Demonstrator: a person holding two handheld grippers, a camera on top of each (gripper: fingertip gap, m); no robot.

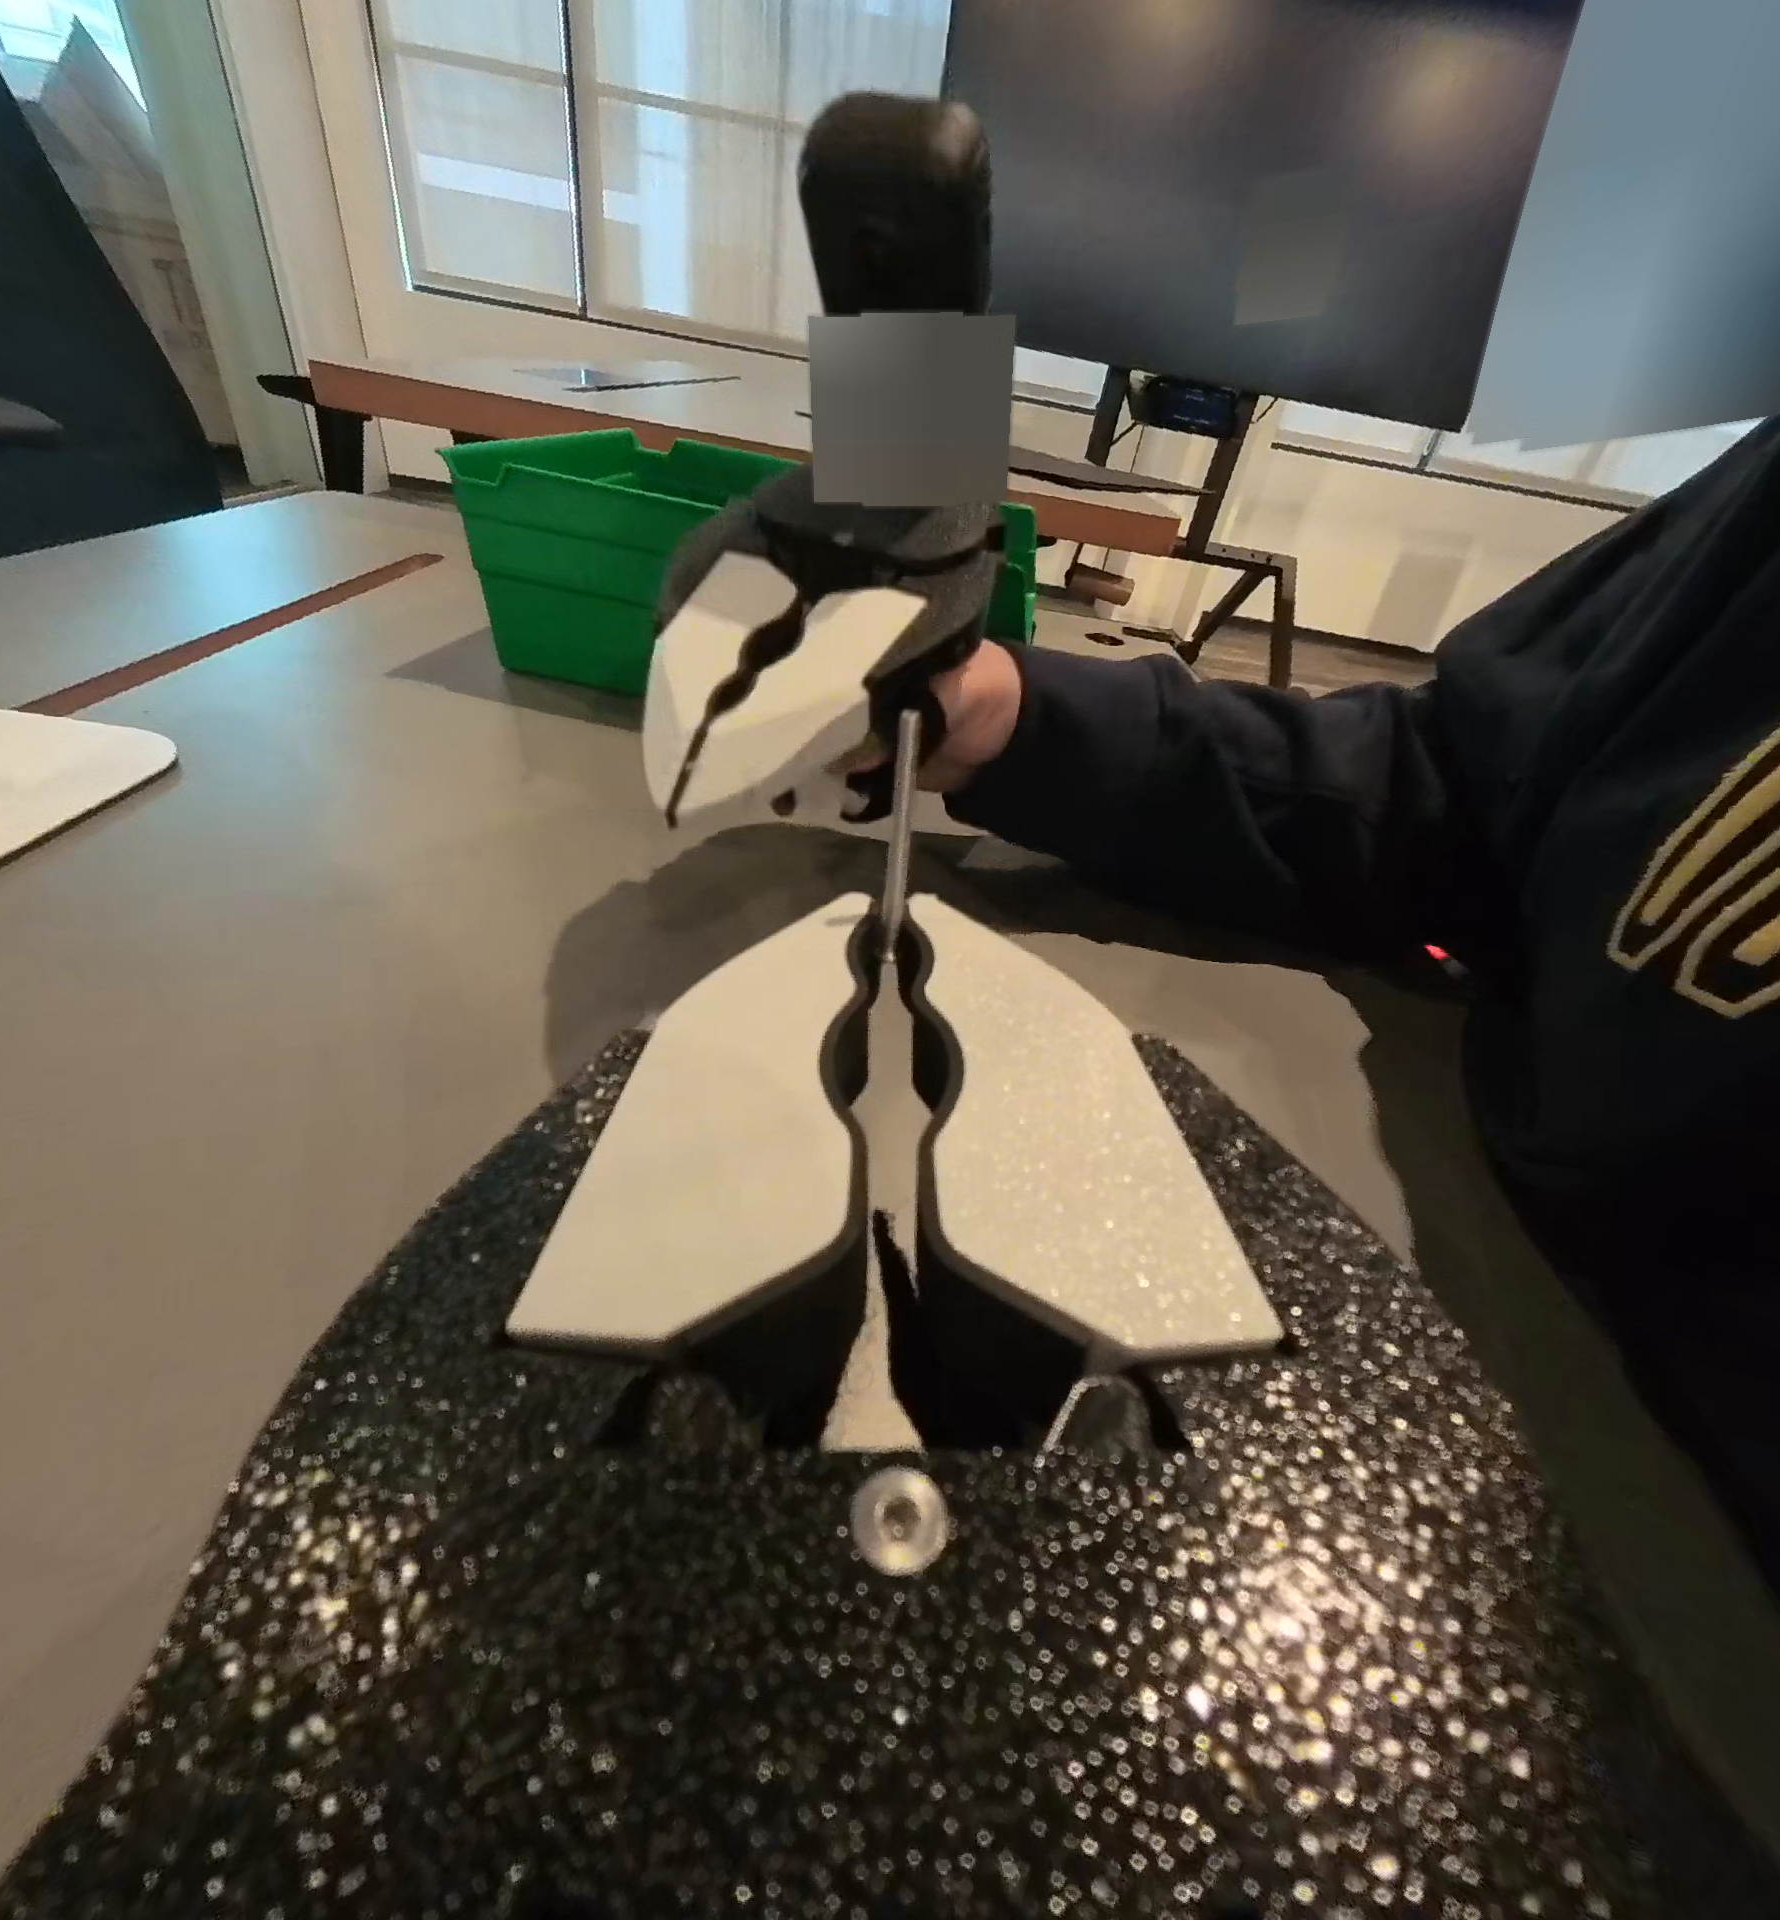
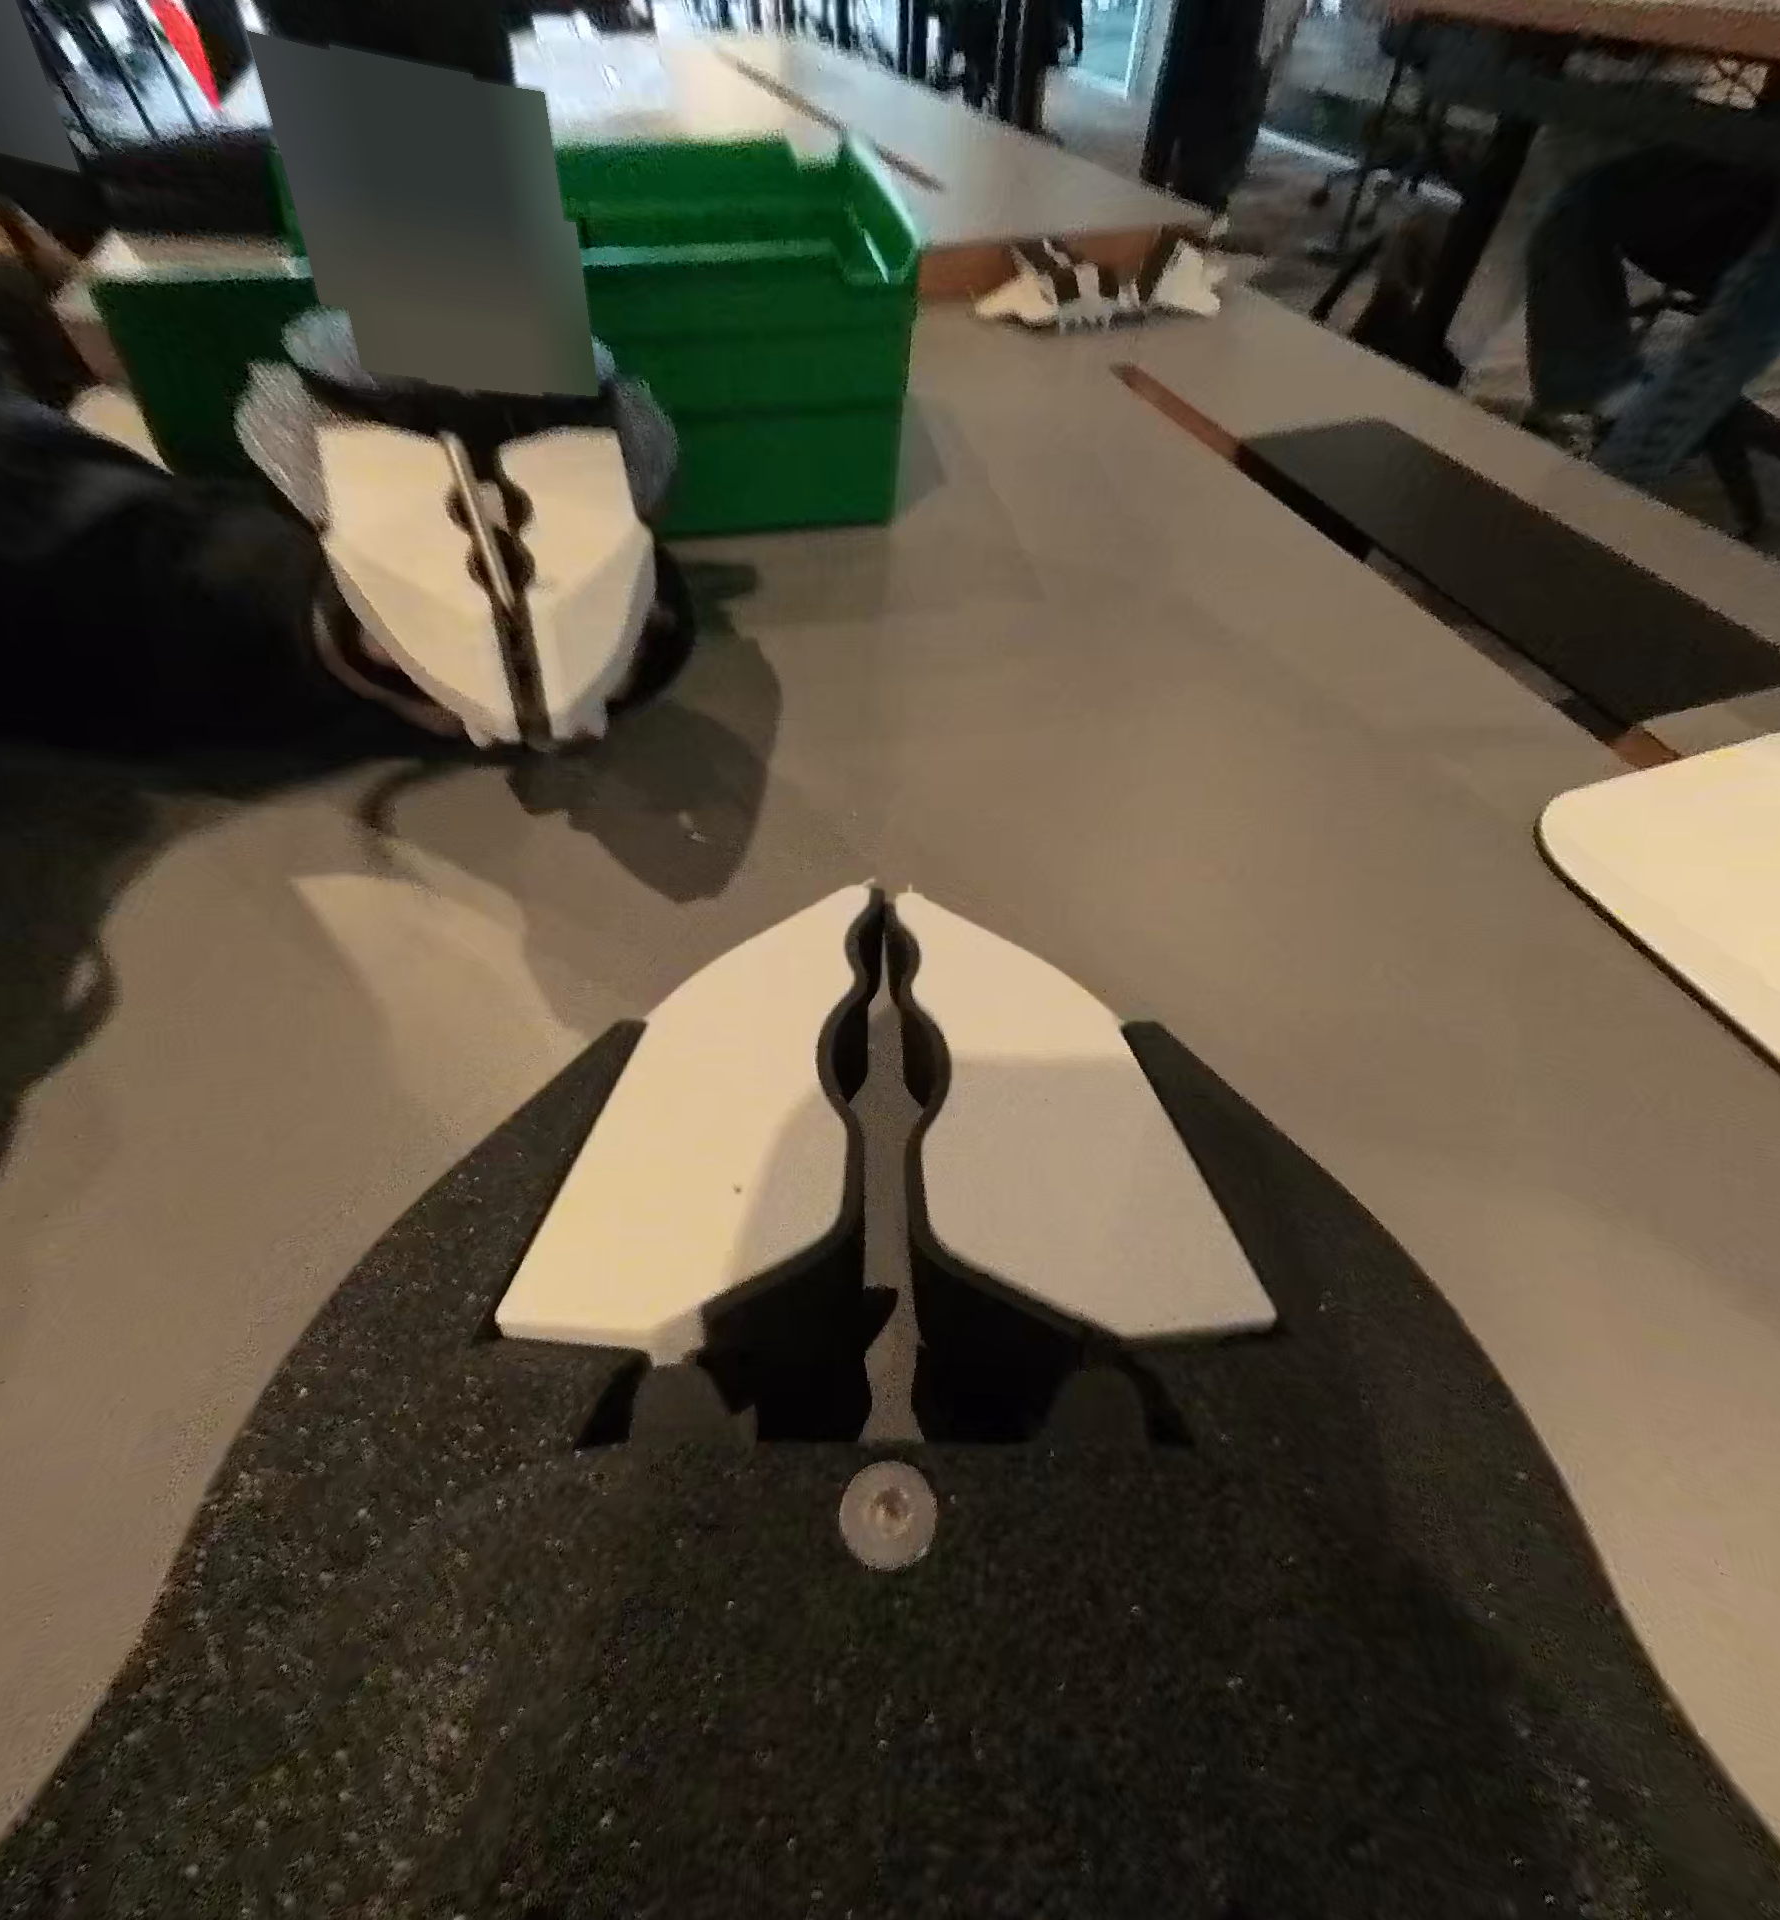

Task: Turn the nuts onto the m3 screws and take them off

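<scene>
Your left gripper (image 1: 891, 920) pinches a slim steel screw (image 1: 898, 821).
Your right gripper's (image 2: 888, 902) smooth white wavy-edged fingers are closed on nothing above the matte grey worktop (image 2: 1125, 727).

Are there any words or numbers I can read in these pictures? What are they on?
Dark sweatshirt: big gold letters, cut off at the picture's edge; I do not spell out writing.
Pale box at far left: faint letters, too blurred to read.
Small device under the big screen: blue display, too small to read.
Right wrist view: no writing to be seen.
</scene>
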